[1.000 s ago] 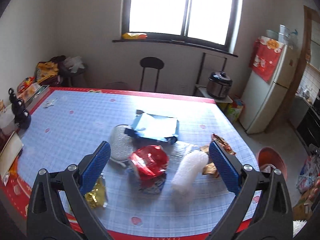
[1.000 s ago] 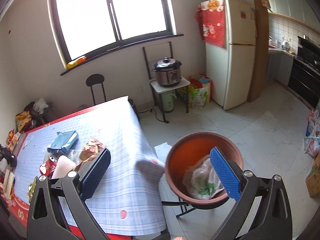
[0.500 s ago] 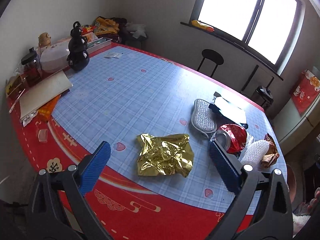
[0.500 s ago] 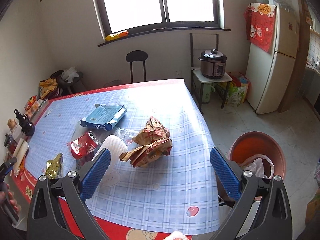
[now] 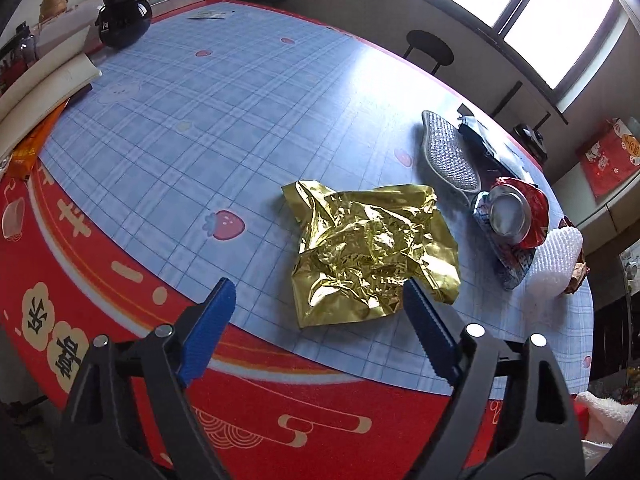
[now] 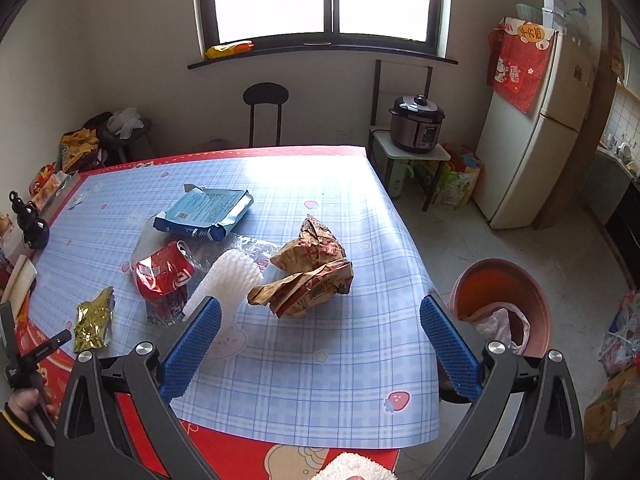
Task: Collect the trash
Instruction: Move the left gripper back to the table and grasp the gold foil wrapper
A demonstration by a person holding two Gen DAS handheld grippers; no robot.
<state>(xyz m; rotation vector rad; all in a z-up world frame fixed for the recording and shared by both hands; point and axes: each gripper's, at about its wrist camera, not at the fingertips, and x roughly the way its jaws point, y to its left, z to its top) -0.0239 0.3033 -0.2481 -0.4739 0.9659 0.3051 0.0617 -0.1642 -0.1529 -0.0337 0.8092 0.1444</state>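
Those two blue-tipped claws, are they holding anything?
Nothing. The left gripper is closing above the gold wrapper without touching it; the right gripper is open and empty.

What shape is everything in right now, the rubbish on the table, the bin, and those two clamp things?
Gold foil wrapper: crumpled, lying flat.
Red can: crushed, on its side.
Blue packet: torn open, flat.
Brown wrapper: crumpled.
White foam net: lying down.
Orange bin: open, bag inside.
Left tool: closing, nothing gripped yet.
Right tool: open, empty.
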